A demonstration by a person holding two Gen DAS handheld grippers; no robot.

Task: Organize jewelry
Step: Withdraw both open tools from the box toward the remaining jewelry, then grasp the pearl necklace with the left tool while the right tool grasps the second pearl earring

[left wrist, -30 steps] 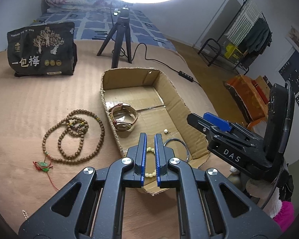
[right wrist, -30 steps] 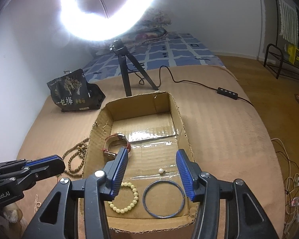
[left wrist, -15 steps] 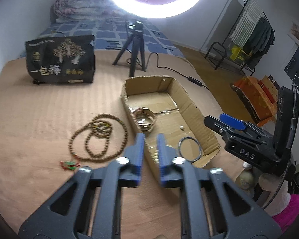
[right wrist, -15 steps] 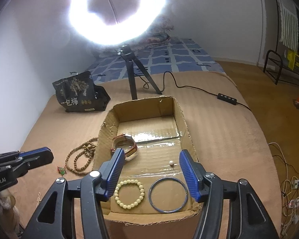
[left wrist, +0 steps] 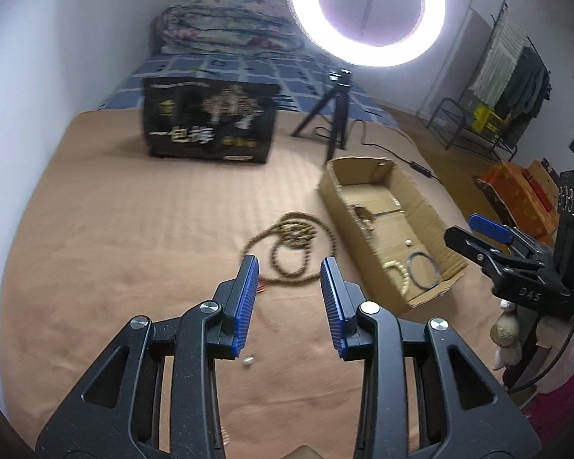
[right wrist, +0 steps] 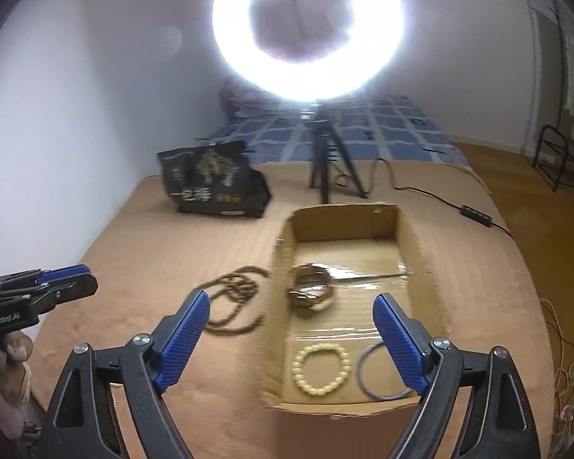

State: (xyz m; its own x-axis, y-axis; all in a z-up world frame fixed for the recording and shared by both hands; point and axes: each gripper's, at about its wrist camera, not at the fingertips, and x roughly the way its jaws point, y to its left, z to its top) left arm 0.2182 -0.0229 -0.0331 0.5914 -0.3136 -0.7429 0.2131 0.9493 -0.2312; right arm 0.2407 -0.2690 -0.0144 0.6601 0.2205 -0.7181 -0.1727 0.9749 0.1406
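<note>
An open cardboard box (left wrist: 432, 210) (right wrist: 417, 252) lies on the brown bed cover. It holds a brown watch (right wrist: 310, 295), a pale bead bracelet (right wrist: 321, 368) (left wrist: 398, 273), a dark bangle (right wrist: 379, 373) (left wrist: 423, 269) and a small pearl (left wrist: 408, 243). A long wooden bead necklace (left wrist: 291, 246) (right wrist: 235, 302) lies on the cover left of the box. My left gripper (left wrist: 290, 283) is open and empty, just in front of the necklace. My right gripper (right wrist: 291, 340) is wide open and empty above the box's near end. A small bead (left wrist: 247, 360) lies under the left gripper.
A black printed bag (left wrist: 210, 122) (right wrist: 214, 179) stands at the back. A ring light on a black tripod (left wrist: 335, 114) (right wrist: 325, 153) stands behind the box, its cable (right wrist: 474, 214) trailing right. A clothes rack (left wrist: 490, 114) is far right.
My left gripper has opened, released the pale bead bracelet into the box and swung left toward the wooden necklace. My right gripper has opened wider and pulled back a little.
</note>
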